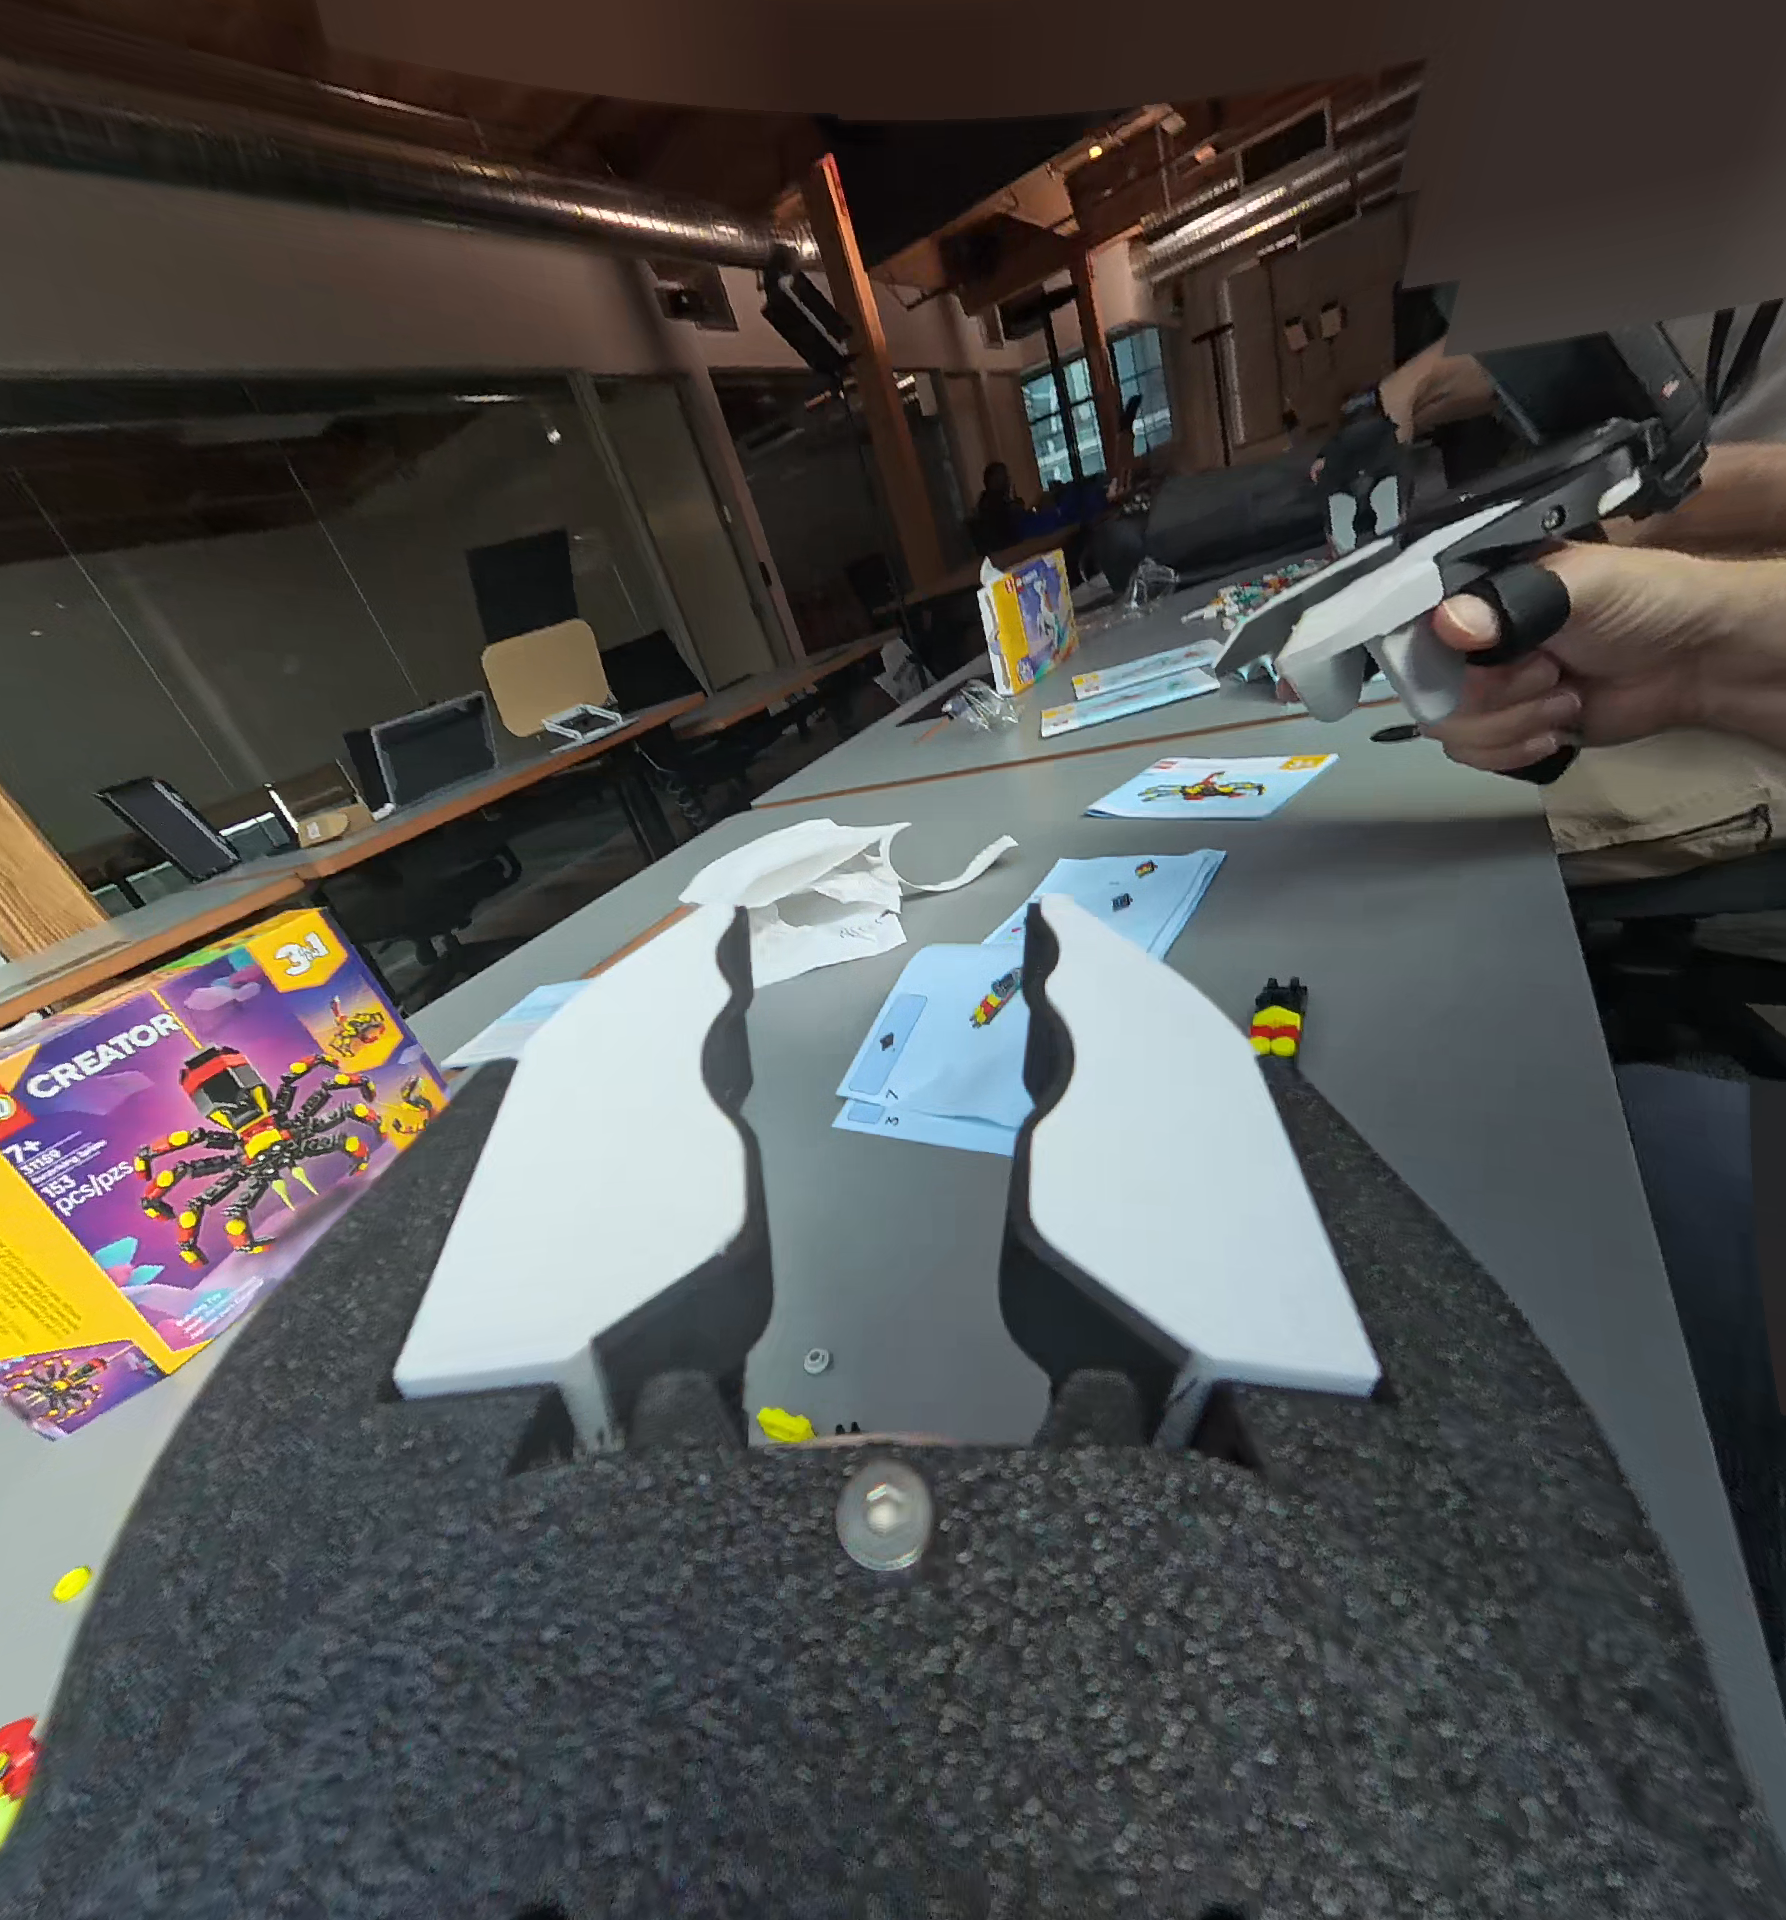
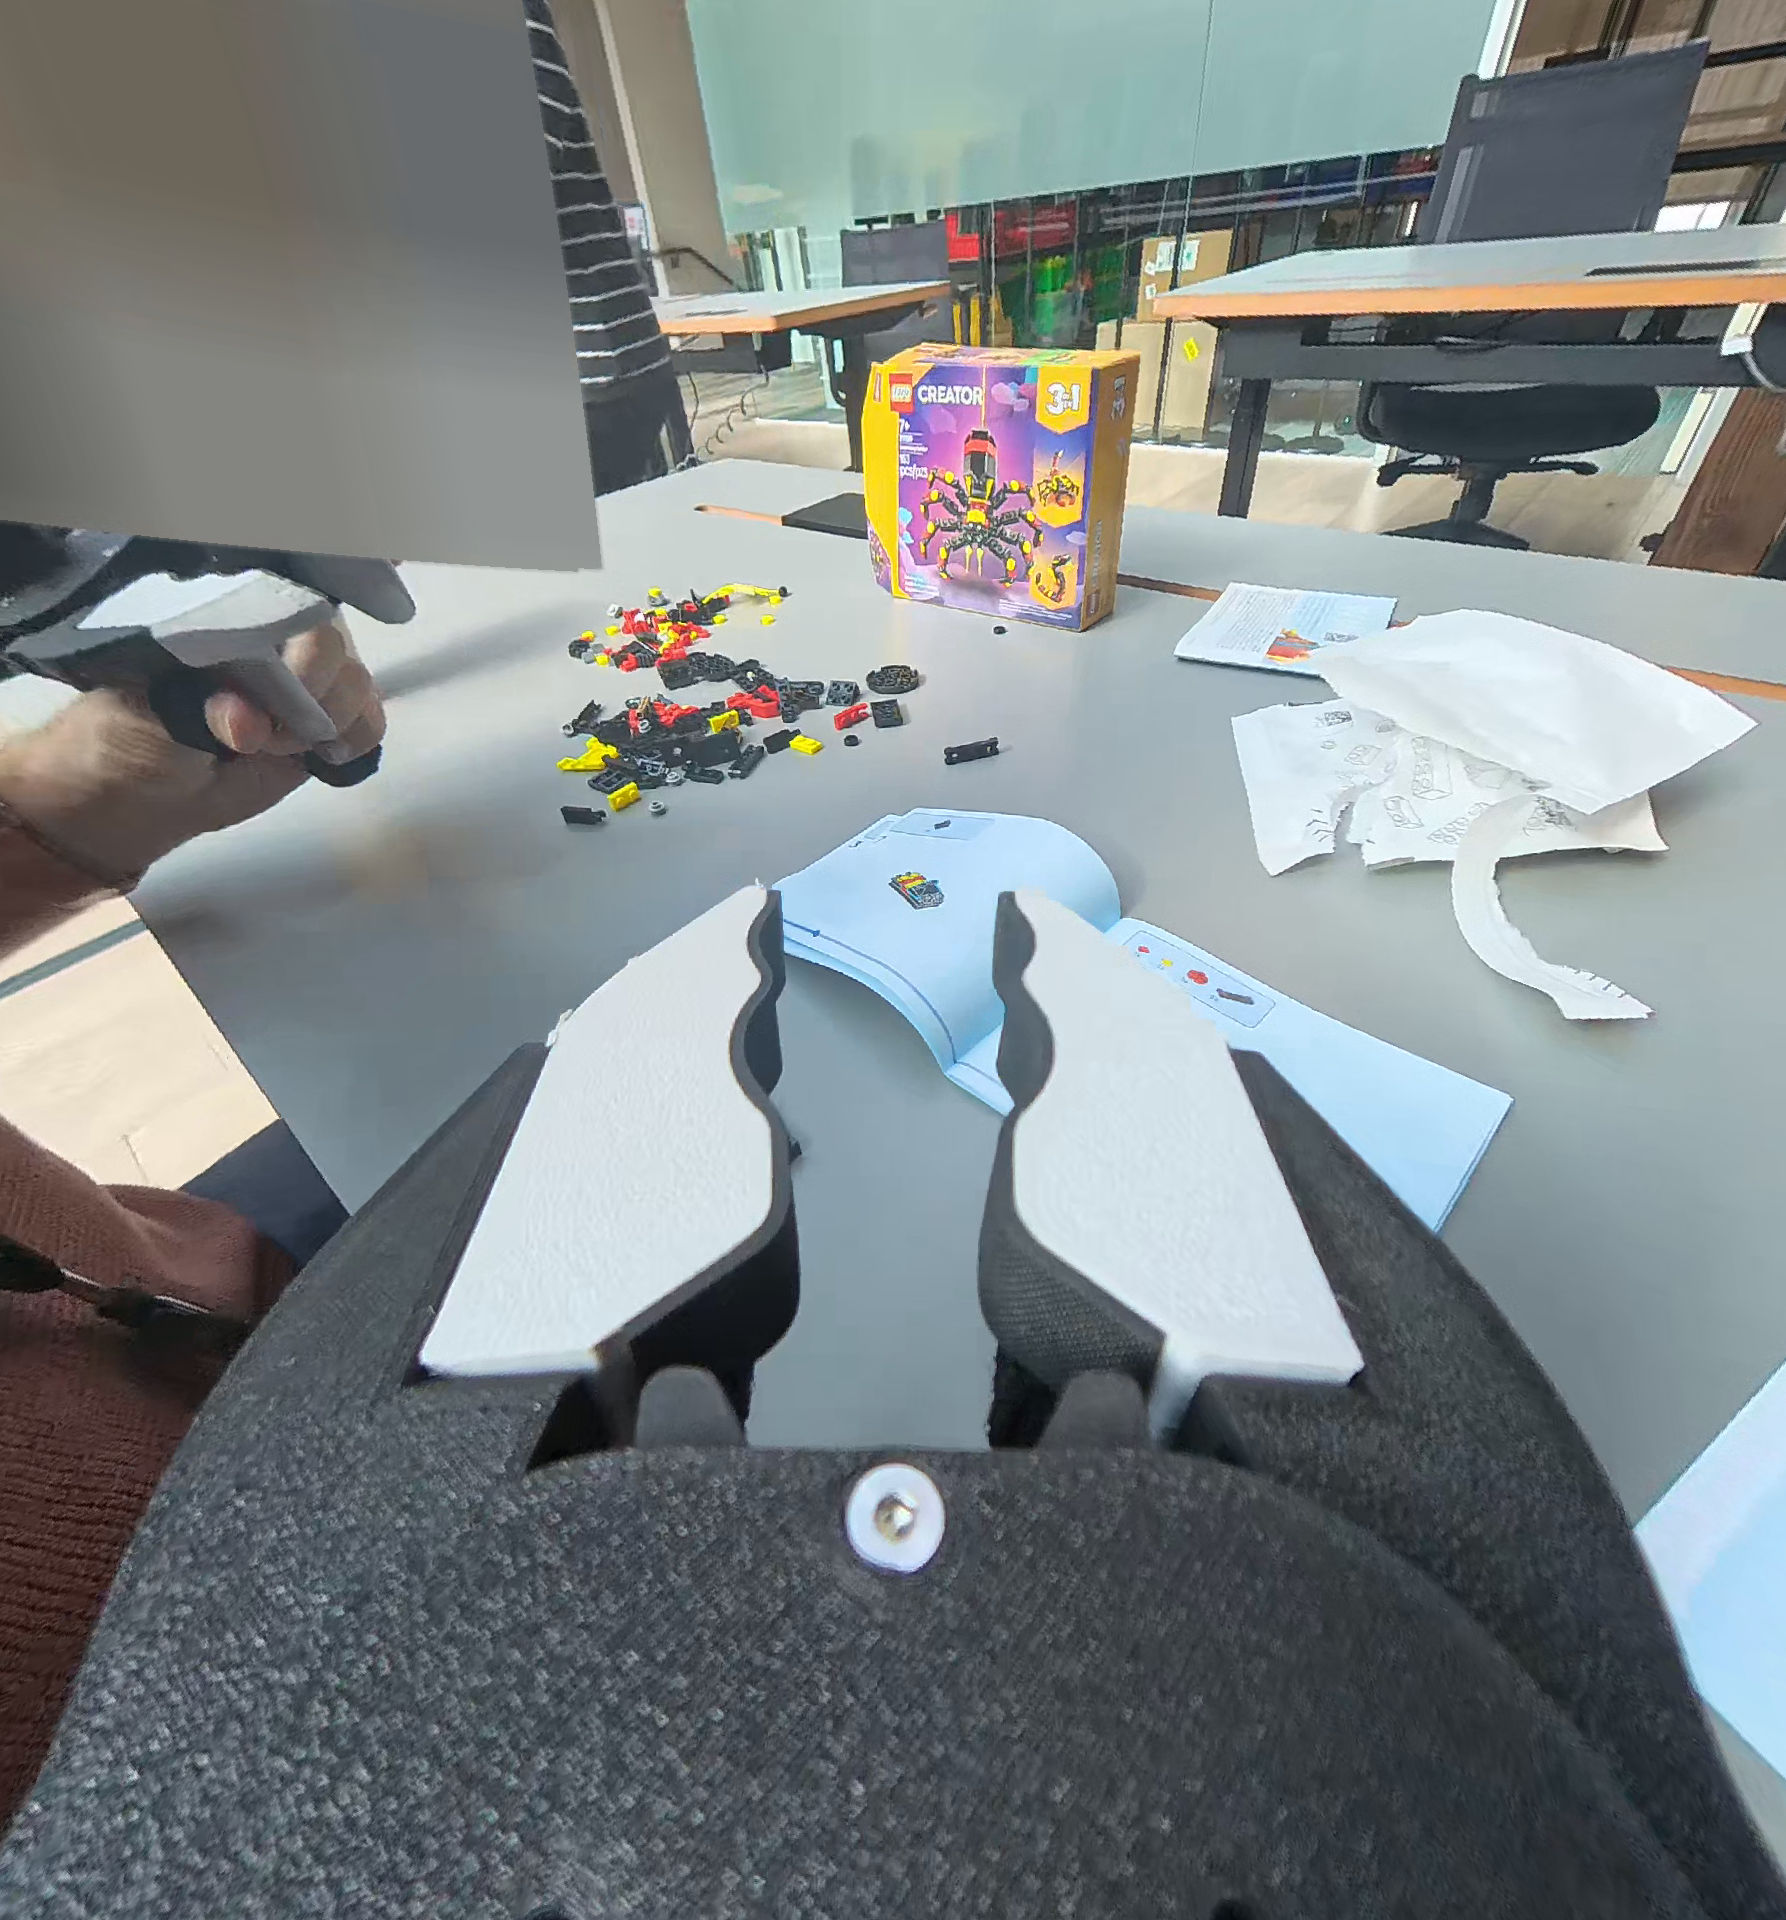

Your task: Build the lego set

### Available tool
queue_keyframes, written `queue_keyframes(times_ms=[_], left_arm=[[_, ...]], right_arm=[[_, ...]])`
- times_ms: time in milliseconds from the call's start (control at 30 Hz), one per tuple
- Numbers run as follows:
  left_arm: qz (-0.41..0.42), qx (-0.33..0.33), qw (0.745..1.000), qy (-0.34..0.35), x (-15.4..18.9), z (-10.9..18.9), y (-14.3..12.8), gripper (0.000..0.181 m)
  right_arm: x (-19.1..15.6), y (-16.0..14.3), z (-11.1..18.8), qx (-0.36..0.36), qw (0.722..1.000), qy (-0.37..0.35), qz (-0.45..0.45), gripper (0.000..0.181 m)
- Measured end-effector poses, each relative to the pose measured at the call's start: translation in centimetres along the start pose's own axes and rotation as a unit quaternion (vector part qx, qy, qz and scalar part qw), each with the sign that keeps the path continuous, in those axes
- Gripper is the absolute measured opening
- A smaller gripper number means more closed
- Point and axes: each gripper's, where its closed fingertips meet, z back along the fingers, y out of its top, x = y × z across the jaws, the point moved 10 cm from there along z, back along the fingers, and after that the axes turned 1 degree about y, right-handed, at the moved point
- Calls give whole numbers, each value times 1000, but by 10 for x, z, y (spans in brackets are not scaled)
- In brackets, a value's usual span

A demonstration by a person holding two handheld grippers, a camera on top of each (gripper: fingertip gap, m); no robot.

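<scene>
My left gripper [image 1: 884, 925] is open and empty, held above the grey table [image 1: 1440, 1143] over the open light-blue instruction booklet [image 1: 930, 1049]. A small black, yellow and red assembly [image 1: 1278, 1018] lies on the table just right of its right finger. My right gripper [image 2: 887, 914] is open and empty above the same booklet [image 2: 972, 935]. A pile of loose black, red and yellow pieces [image 2: 702, 707] lies beyond it to the left. Each gripper also shows in the other's view, hand-held: the right one [image 1: 1315, 634], the left one [image 2: 214, 623].
The purple and yellow set box [image 1: 172, 1132] [image 2: 1003, 478] stands upright behind the pieces. Torn white paper bags [image 2: 1471, 748] [image 1: 816, 883] lie past the booklet. A second booklet [image 1: 1211, 784] and a leaflet [image 2: 1284, 623] lie farther off. The table edge [image 1: 1595, 1039] is close. There is about 25 centimeters between the tips of the two grippers.
</scene>
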Motion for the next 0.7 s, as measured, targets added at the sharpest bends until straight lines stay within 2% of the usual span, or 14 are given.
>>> queue_keyframes(times_ms=[100,167,200,267,367,467,533,633,700], left_arm=[[31,75,996,27,-4,7,13,85],[47,94,994,19,-4,3,20,121],[45,100,994,13,-3,1,24,131],[24,123,992,11,1,1,31,137],[14,144,989,12,2,4,38,129],[13,156,987,26,-3,17,38,99],[33,118,992,13,-7,24,32,84],[68,66,995,-15,-9,34,22,69],[83,49,995,-14,-8,39,18,71]], right_arm=[[-9,5,4,36,999,-10,13,38],[-16,6,6,47,999,-1,11,38],[-20,5,7,48,999,0,15,39],[-28,3,8,46,999,-10,24,40],[-36,2,12,60,997,-23,37,41],[-42,3,13,91,994,-36,53,40],[-45,4,11,88,993,-44,61,37],[-44,1,0,-1,998,-30,52,16],[-46,-4,-13,-63,997,8,50,8]])
